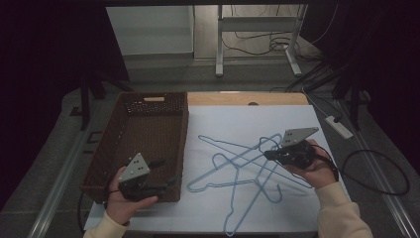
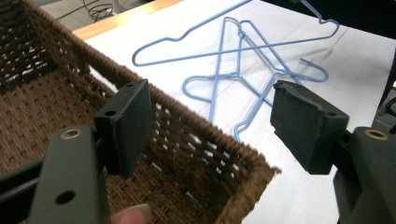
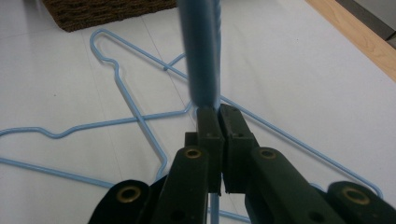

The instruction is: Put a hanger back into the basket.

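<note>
On white tabletop [image 1: 297, 198], right gripper [image 1: 268, 154] jaws clamped on blue hanger [image 3: 201, 56], left gripper [image 2: 210, 126] jaws wide over wicker basket [image 2: 196, 140].

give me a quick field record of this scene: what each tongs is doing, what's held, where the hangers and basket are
right tongs: shut on a light blue wire hanger, near its hook end
left tongs: open, nothing between the jaws, over the near right corner of the brown woven basket
other hangers: light blue wire, crossed in a loose pile on the white sheet
basket: left of the pile, nothing visible inside
</note>
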### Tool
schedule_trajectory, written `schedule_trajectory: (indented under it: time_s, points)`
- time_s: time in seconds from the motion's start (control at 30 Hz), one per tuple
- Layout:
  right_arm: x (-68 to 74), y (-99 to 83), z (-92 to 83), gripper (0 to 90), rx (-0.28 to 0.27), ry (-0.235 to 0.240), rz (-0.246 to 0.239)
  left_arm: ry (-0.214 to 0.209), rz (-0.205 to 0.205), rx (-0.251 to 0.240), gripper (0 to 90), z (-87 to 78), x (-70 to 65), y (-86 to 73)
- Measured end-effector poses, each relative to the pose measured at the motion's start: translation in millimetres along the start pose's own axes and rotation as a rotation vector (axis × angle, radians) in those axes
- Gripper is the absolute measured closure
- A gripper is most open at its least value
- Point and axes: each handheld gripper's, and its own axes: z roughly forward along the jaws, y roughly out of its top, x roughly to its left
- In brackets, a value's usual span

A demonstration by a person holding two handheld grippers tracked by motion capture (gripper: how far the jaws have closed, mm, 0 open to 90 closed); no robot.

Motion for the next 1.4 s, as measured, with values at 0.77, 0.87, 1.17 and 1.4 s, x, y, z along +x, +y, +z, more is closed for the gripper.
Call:
schedule_trajectory:
  time_s: [0.77, 0.87, 1.17, 1.4]
  points:
    - [6.6, 5.6, -10.6, 88.3, -0.001, 0.035, -0.017, -0.104, 0.039, 0.038, 29.6, 50.0, -0.9, 62.1]
    - [7.1, 7.8, -11.8, 88.3, 0.003, 0.04, -0.023, -0.122, 0.045, 0.051, 29.9, 60.8, -0.7, 70.8]
    - [10.1, 13.5, -16.4, 88.3, 0.012, 0.061, -0.041, -0.152, 0.089, 0.124, 30.5, 100.1, -2.9, 89.9]
    - [9.9, 15.8, -22.0, 88.3, 0.008, 0.072, -0.046, -0.176, 0.139, 0.177, 30.5, 121.0, -9.0, 98.7]
